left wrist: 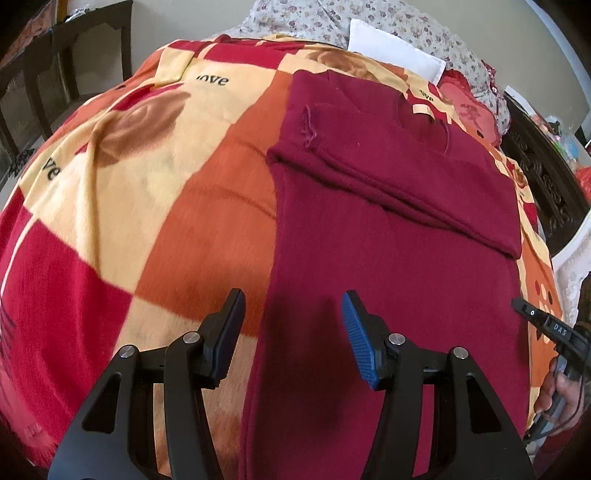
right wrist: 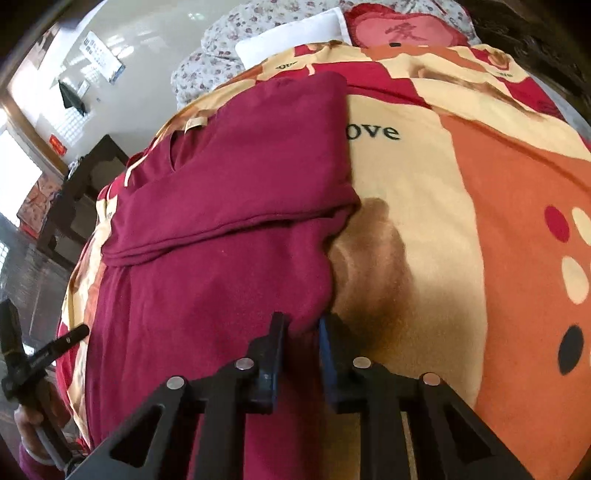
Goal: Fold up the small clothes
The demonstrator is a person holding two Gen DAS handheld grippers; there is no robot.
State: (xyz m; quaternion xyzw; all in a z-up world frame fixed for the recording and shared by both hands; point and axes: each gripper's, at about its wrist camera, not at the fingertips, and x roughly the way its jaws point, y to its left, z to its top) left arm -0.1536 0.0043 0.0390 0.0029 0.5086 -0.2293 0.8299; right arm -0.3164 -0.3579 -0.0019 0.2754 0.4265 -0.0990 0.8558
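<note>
A maroon shirt (left wrist: 388, 258) lies flat on a bed blanket, collar far from me, with both sleeves folded across its chest. It also shows in the right wrist view (right wrist: 207, 258). My left gripper (left wrist: 293, 317) is open and empty, hovering over the shirt's near left edge. My right gripper (right wrist: 301, 325) has its jaws nearly closed around the shirt's near right edge; cloth sits between the pads. The right gripper also shows at the edge of the left wrist view (left wrist: 546, 325).
The blanket (left wrist: 147, 184) is checked red, orange and cream with "love" printed on it. A white pillow (left wrist: 391, 48), a floral quilt (left wrist: 369, 18) and a red heart cushion (right wrist: 402, 26) lie at the head. Dark chairs (left wrist: 44, 74) stand at left.
</note>
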